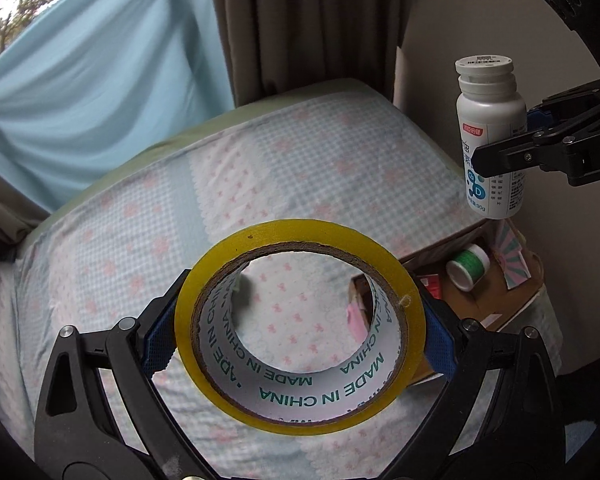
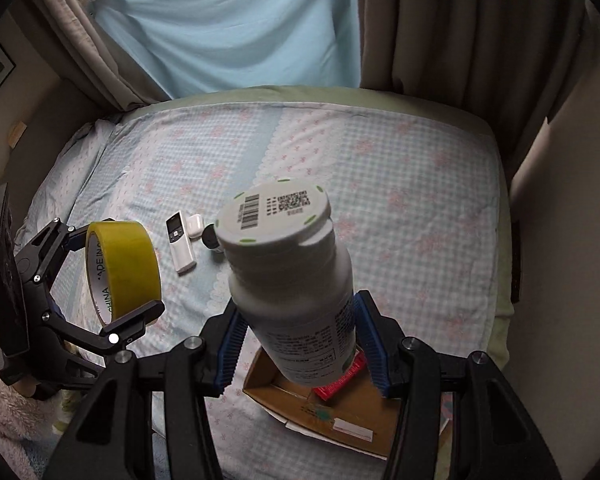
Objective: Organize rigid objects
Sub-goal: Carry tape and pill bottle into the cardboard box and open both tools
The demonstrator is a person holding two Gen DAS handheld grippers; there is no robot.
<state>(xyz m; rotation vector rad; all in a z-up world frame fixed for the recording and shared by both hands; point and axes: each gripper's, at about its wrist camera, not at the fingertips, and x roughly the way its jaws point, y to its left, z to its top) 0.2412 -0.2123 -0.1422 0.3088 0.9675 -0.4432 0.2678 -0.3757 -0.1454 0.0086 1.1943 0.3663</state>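
My left gripper [image 1: 300,344] is shut on a yellow tape roll [image 1: 300,304] and holds it above the bed; the roll also shows in the right wrist view [image 2: 120,268]. My right gripper [image 2: 300,344] is shut on a white pill bottle [image 2: 292,292], upright, held above an open cardboard box [image 2: 340,412]. In the left wrist view the bottle [image 1: 492,128] hangs above the box [image 1: 496,284], which holds a green thread spool [image 1: 468,266] and a red packet [image 1: 430,284].
A white remote [image 2: 180,240], a white earbud case [image 2: 195,225] and a small black object [image 2: 210,236] lie on the checked bedsheet [image 2: 380,184]. Curtains and a wall bound the bed's far and right sides.
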